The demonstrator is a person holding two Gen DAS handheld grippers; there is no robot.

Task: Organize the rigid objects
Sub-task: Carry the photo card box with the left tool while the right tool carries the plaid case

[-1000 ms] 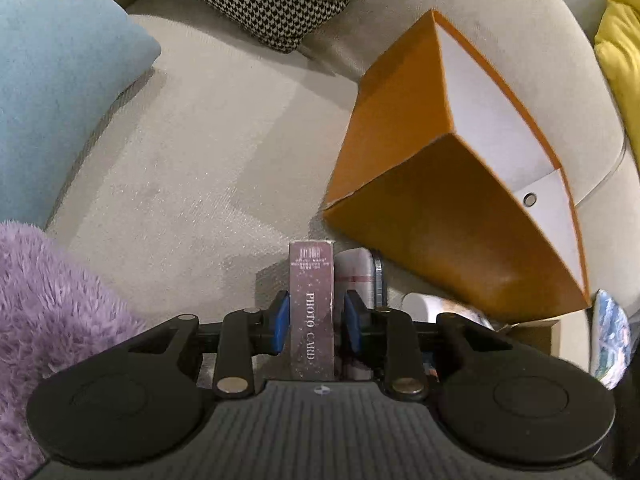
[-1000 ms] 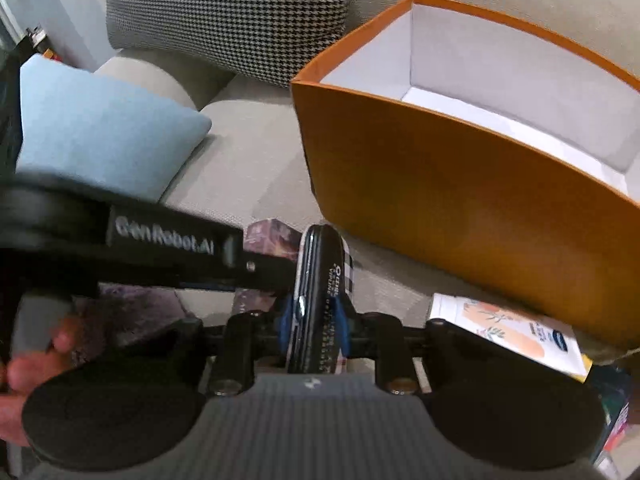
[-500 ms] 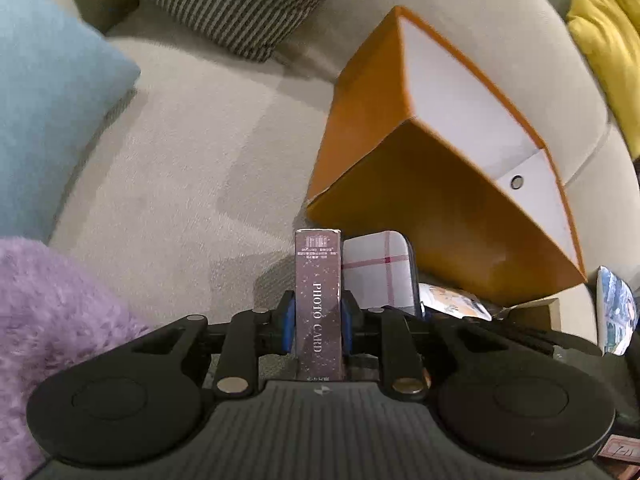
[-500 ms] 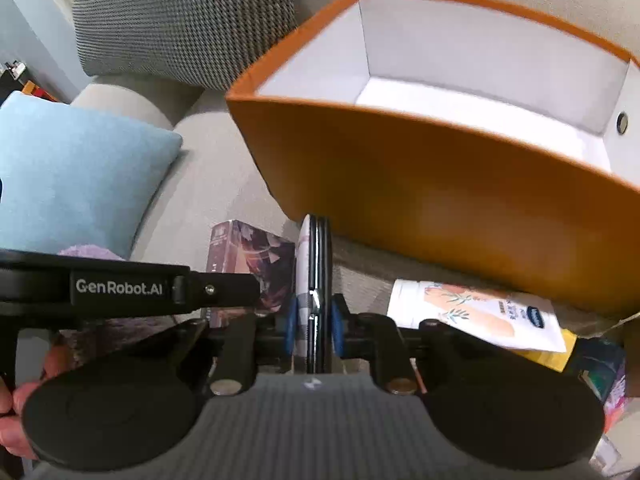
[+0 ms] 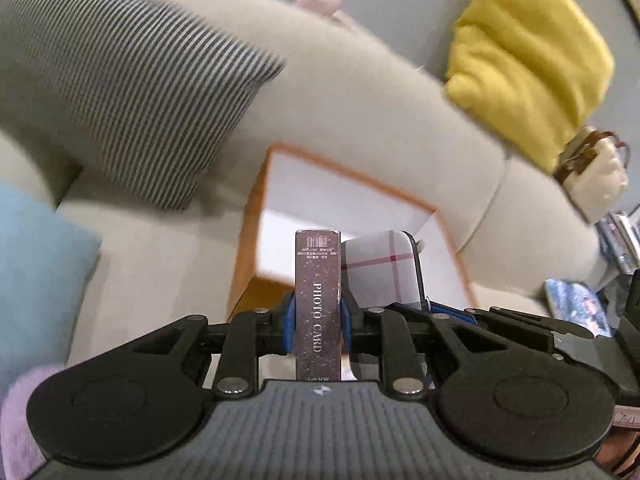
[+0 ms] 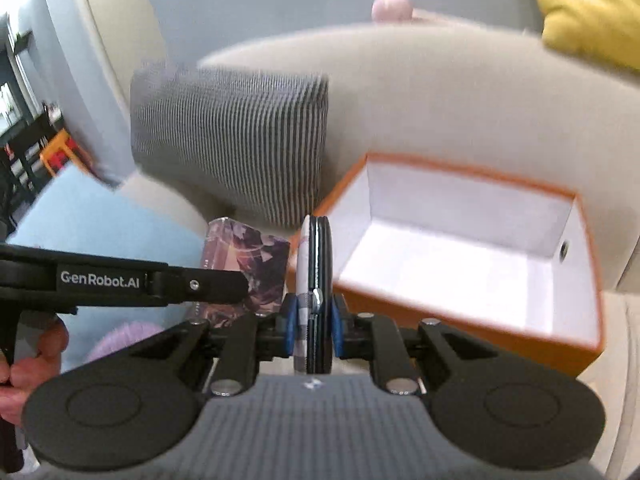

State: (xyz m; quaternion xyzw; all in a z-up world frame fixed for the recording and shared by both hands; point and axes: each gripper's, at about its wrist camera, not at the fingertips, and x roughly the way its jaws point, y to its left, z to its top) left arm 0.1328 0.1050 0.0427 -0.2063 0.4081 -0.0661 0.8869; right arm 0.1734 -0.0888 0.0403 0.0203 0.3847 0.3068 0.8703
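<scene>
My left gripper point(image 5: 318, 322) is clamped on a slim dark purple box printed "PHOTO CARD" point(image 5: 318, 304), held upright on its narrow edge, the blue pads pressing both broad sides. My right gripper point(image 6: 314, 320) is pinched tight on a flat black case with a white plaid face point(image 6: 316, 276), also standing on edge between the pads. In the left view that plaid case point(image 5: 380, 268) shows just to the right of the photo card box, the two held side by side. Both sit in front of and above the near rim of the open orange cardboard box with a white interior point(image 6: 460, 256), which rests on the beige sofa point(image 5: 360, 100). A grey striped cushion point(image 6: 236, 140) leans behind the orange box's left corner.
</scene>
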